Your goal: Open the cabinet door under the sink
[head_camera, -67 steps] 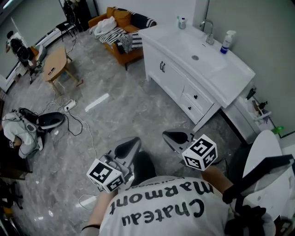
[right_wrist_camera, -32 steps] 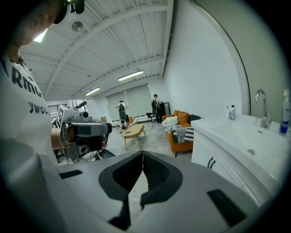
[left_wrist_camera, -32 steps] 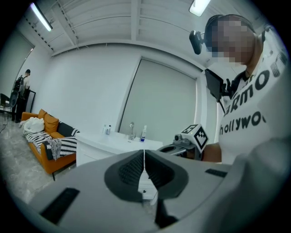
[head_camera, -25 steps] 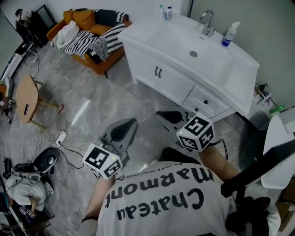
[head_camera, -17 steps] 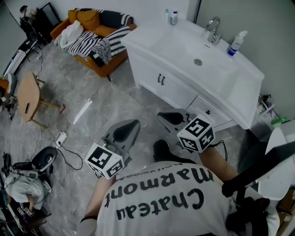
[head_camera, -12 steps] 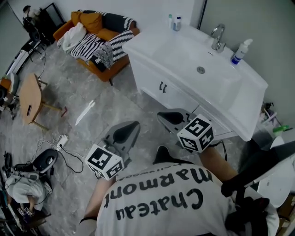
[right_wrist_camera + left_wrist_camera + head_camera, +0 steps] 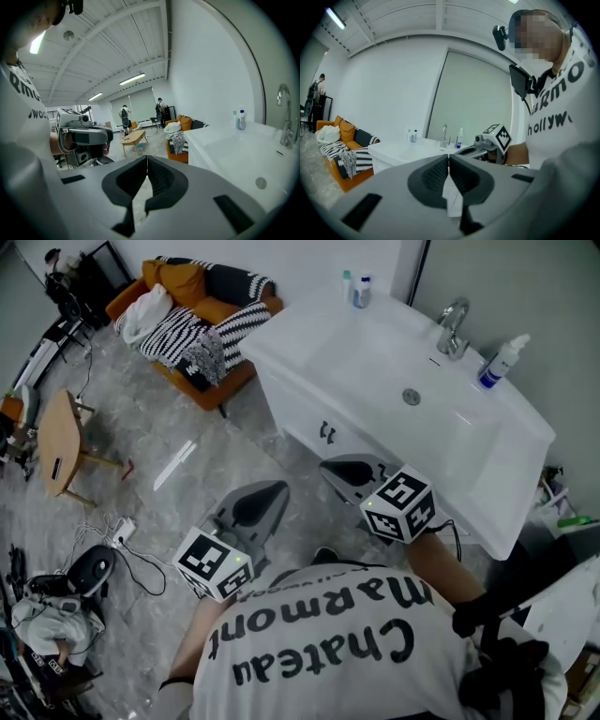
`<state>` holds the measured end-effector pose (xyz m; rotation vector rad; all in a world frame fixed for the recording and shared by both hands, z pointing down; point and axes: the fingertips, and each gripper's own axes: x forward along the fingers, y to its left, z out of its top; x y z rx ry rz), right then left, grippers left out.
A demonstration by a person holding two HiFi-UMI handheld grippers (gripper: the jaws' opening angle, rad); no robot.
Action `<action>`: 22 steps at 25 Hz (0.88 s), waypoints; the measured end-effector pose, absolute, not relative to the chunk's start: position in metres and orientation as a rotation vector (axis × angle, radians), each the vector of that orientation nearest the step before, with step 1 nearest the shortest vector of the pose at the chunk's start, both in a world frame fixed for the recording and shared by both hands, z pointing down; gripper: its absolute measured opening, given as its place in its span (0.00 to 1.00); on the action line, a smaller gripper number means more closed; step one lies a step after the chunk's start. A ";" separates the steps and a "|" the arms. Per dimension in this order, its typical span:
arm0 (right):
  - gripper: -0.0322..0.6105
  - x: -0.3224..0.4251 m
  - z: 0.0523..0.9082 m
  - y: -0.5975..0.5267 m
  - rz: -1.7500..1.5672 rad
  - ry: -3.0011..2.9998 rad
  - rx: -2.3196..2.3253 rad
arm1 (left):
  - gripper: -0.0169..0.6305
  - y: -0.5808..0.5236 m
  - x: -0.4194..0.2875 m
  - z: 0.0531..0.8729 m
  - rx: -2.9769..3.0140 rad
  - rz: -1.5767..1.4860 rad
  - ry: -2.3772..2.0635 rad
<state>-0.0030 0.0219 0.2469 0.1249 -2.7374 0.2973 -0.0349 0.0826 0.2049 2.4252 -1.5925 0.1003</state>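
The white vanity [image 7: 281, 381] holds a sink basin [image 7: 403, 371], and below it the cabinet door is closed, with a pair of dark handles [image 7: 325, 433]. In the head view my right gripper [image 7: 325, 465] hangs just in front of and below those handles, not touching them. My left gripper [image 7: 278, 487] is held lower and to the left, over the floor. In the left gripper view the left gripper [image 7: 449, 157] has its pads pressed together with nothing in them. The right gripper [image 7: 147, 159] is likewise shut and empty in its own view, with the sink top [image 7: 243, 150] at its right.
A faucet [image 7: 453, 315], a soap bottle [image 7: 503, 360] and two small bottles [image 7: 356, 289] stand on the vanity. An orange sofa [image 7: 192, 306] with striped cloth sits to the left. A wooden side table [image 7: 58, 442], a power strip with cables [image 7: 122, 526] and a white strip [image 7: 173, 465] are on the floor.
The vanity has drawn nearer and larger in the head view. Both grippers have travelled with the person toward the cabinet front, still shut.
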 end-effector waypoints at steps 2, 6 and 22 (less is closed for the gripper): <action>0.07 -0.005 0.249 0.011 0.302 -2.742 0.134 | 0.04 0.074 -0.033 0.210 2.435 0.125 -1.572; 0.07 -0.007 0.252 0.000 0.316 -2.738 0.151 | 0.04 0.060 -0.034 0.213 2.461 0.148 -1.532; 0.07 -0.025 0.256 -0.092 0.524 -2.661 0.707 | 0.04 -0.055 -0.079 0.217 2.697 0.208 -0.980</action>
